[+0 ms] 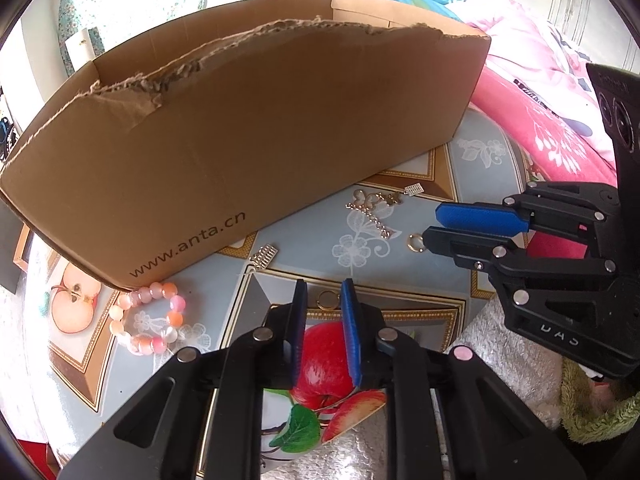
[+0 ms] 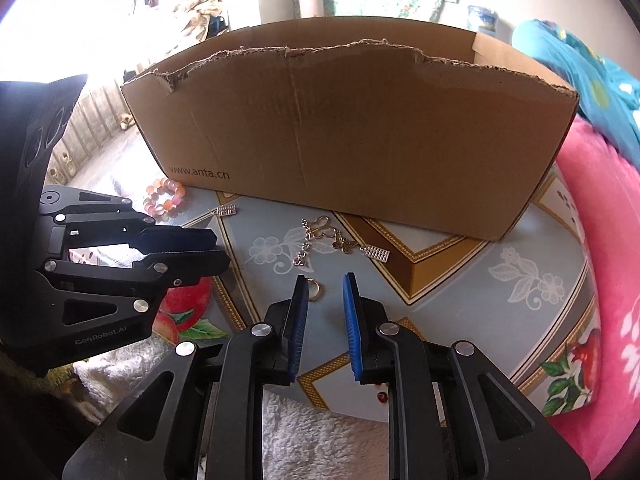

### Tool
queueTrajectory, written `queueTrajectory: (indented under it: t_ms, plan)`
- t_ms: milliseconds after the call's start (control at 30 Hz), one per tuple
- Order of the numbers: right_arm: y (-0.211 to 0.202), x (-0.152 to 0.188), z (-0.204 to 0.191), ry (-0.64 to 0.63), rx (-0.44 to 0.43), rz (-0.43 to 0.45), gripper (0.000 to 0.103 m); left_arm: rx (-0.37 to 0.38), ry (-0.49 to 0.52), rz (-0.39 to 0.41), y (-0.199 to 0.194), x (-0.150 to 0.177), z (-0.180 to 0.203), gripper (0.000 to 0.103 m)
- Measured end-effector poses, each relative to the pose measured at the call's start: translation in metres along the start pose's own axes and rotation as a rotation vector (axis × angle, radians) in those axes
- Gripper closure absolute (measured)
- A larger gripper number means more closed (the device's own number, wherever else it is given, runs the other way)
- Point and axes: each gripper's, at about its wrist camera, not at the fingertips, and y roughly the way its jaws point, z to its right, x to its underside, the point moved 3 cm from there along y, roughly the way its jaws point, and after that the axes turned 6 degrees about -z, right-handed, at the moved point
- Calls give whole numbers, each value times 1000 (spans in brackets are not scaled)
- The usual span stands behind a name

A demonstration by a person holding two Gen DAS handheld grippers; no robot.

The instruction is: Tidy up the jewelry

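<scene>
Both claws are hovering narrowly parted and empty: left claw [image 1: 324, 292] framing one gold ring [image 1: 327, 300], right claw [image 2: 326, 282] beside another ring [image 2: 314, 290]. Beyond them, a chain [image 2: 316, 240] and bead bracelet [image 1: 150, 318] are lying on the tabletop [image 1: 420, 280] before the cardboard box [image 2: 352, 136]. Gathering is seemingly beginning; next, pinching a ring.

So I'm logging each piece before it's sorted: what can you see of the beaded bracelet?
The beaded bracelet is a closed loop of round, glossy, translucent beads in pink, orange and milky white, glass or plastic by the look. It lies flat on the patterned tablecloth, at the corner of the cardboard box marked www.anta.cn. No claw touches it.
</scene>
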Motion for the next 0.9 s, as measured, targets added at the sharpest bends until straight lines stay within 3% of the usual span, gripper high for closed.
queueTrajectory:
  t_ms: [400,567,733,900]
  plan:
    - [7,-2,5,87,-176,-68,84,3,-3,4,-1,0,-1,86]
    - [6,-7,5,91,-151,-62,83,3,-2,5,-1,0,-1,86]
    - [10,-9,-1,108,-206,-70,83,4,-2,4,-1,0,-1,86]
    - [3,-8,0,98,-191,-60,83,2,1,5,-2,0,-1,86]
